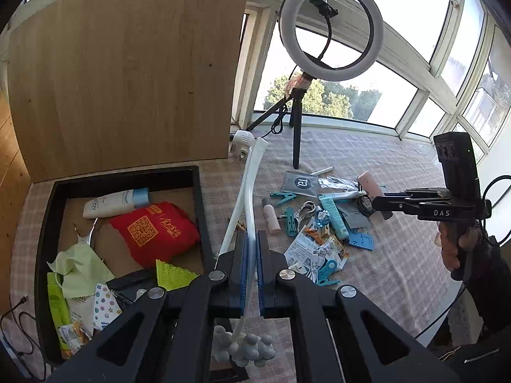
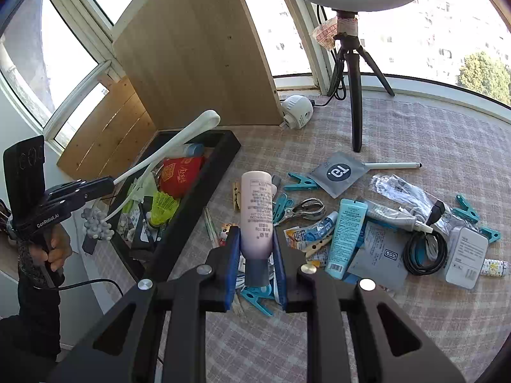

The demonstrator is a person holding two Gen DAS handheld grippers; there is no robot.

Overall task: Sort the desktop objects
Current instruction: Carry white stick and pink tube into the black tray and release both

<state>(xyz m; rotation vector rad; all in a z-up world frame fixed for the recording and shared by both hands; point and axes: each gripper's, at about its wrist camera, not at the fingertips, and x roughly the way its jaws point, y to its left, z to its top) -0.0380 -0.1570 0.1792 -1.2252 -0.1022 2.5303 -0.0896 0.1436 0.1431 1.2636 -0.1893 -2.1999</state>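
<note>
White plastic massager (image 1: pixel 247 191), a long curved stem ending in a cluster of grey knobs, is clamped between the blue pads of my left claw (image 1: pixel 252 274). Its long axis runs straight out along the fingers; the knob end hangs below the claw, the rounded tip points up and away. In the right wrist view the same massager (image 2: pixel 166 150) is held aloft directly above the black tray (image 2: pixel 204 191), tip toward the wooden panel (image 2: pixel 198 54).

Tray (image 1: pixel 204 223) lies below and left of the left claw, so that hand is the nearer one. Judgement: the stem is long compared with the free floor of the tray, so it likely needs laying lengthwise.

Right claw (image 2: pixel 257 268) grips a pale pink bottle (image 2: pixel 257 210) near its dark cap, bottle body pointing forward. It hangs over the bench (image 2: pixel 415 319), just right of the tray's near wall. The tray lies to its left.

Tray contents already: a white lotion bottle (image 1: pixel 111 206), a red pouch (image 1: pixel 156 233), a yellow-green shuttlecock (image 2: pixel 163 206), a green cloth (image 1: pixel 83 265).

Loose pile on the bench, right of the tray: teal clips (image 2: pixel 301 182), a teal tube (image 2: pixel 346 236), a coiled black cable (image 2: pixel 424 252), a grey sachet (image 2: pixel 340 172).

Possible obstruction: both hands converge on the tray; the left claw (image 2: pixel 108 182) hangs over it, in the bottle's likely path.
</note>
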